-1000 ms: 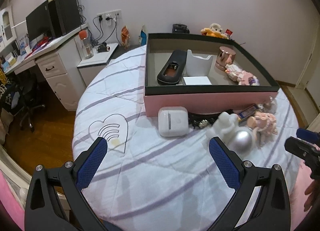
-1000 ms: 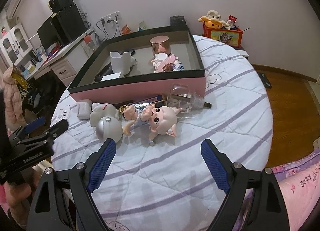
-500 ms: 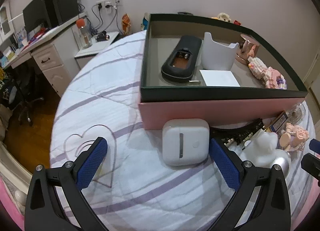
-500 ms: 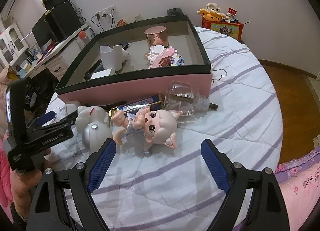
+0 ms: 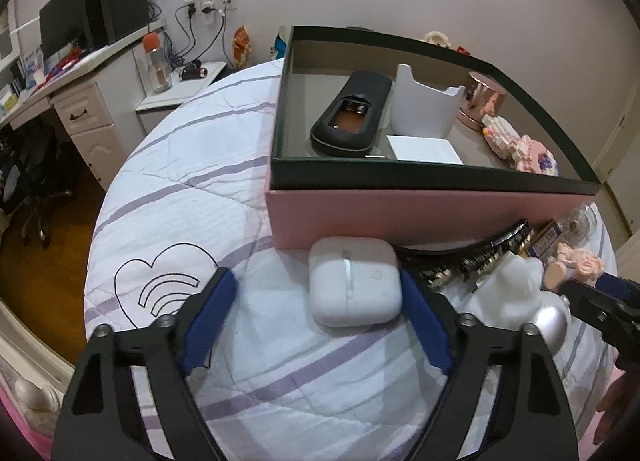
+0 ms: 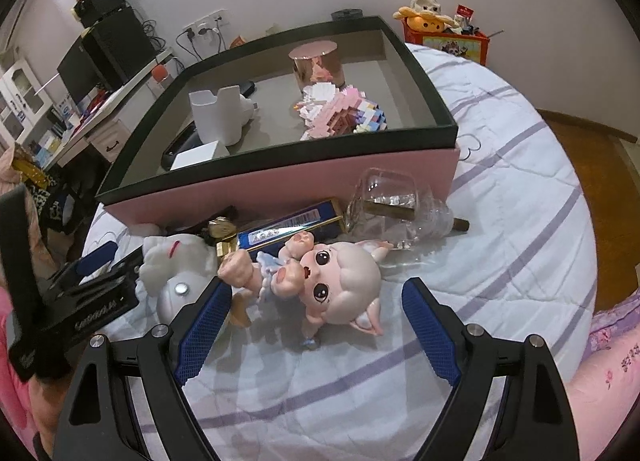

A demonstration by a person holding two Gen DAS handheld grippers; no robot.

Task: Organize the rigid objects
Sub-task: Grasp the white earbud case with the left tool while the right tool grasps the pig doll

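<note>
A white rounded case [image 5: 354, 281] lies on the striped bedspread in front of the pink box with the dark rim [image 5: 400, 177]. My left gripper [image 5: 316, 281] straddles the case and its jaws are closing. The right pad [image 5: 420, 309] is at the case's side, and the left pad [image 5: 212, 313] stands well off it. A pink big-headed doll [image 6: 336, 281] lies between the fingers of my right gripper [image 6: 316, 289], which is open and not touching it. The left gripper's body [image 6: 92, 289] shows at the left of the right wrist view.
Beside the doll lie a white figure with a silver ball [image 6: 176, 273], a blue flat box [image 6: 288, 225], a clear glass bottle [image 6: 396, 205] and a black clip [image 5: 472, 253]. The box [image 6: 280, 173] holds a black case, a white holder, a copper cup and a brick model. A desk [image 5: 80, 101] stands at the left.
My left gripper came down and forward until the white case sat between its fingers, and its jaws narrowed. My right gripper moved closer over the doll with its opening unchanged.
</note>
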